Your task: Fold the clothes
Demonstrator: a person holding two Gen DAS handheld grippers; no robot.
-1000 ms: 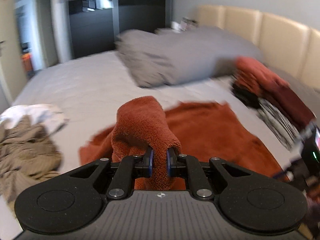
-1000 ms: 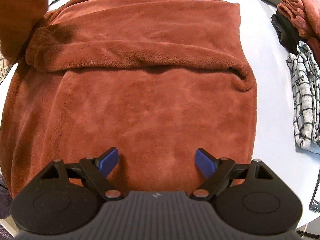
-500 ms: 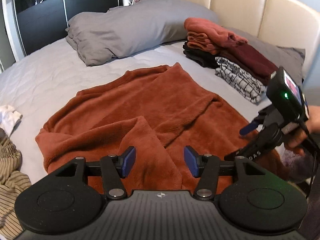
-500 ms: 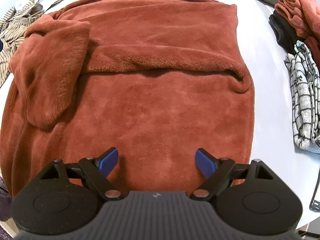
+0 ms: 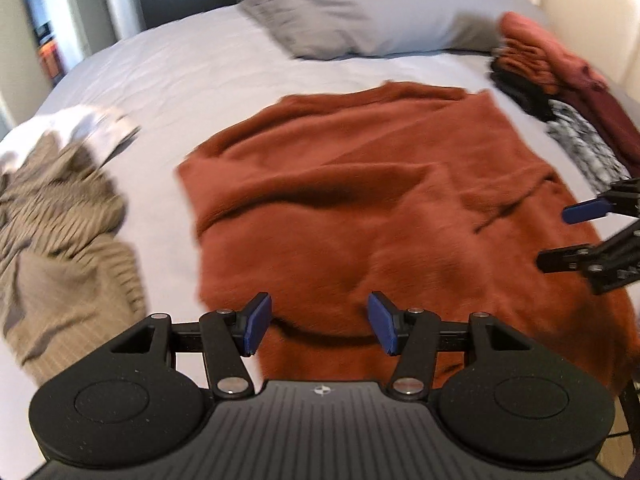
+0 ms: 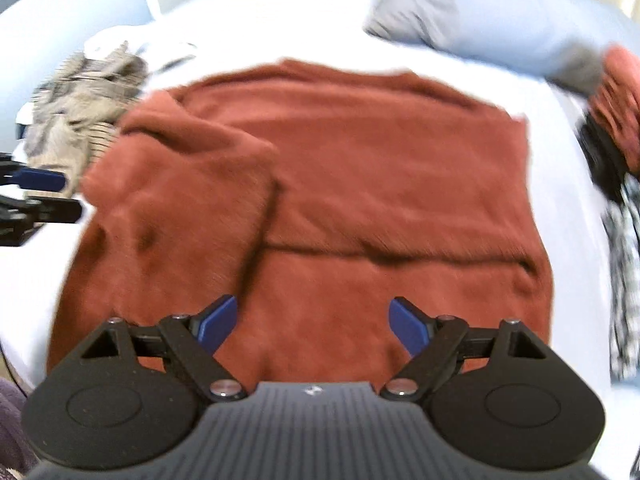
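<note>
A rust-red fleece garment [image 5: 380, 200] [image 6: 360, 180] lies spread on the bed. One sleeve [image 6: 192, 184] is folded inward across its left side. My left gripper [image 5: 320, 324] is open above the garment's near edge, nothing between its pads. My right gripper [image 6: 313, 322] hovers over the near hem; its jaws stand wide and are closing, with only air between them. Each gripper shows in the other's view: the right gripper [image 5: 580, 236] at the garment's right side, the left gripper [image 6: 40, 196] at its left side.
A stack of folded clothes [image 5: 560, 80] [image 6: 616, 120] sits right of the garment by the cream headboard [image 5: 592, 8]. A grey pillow [image 5: 360, 12] [image 6: 480, 12] lies beyond. Crumpled striped beige clothing [image 5: 52, 220] [image 6: 80, 92] lies to the left on the pale sheet [image 5: 180, 80].
My left gripper let go of the sleeve, which now lies folded over the garment, then opened and sank toward the near edge. The right gripper lifted and tilted up, its jaws slightly narrower.
</note>
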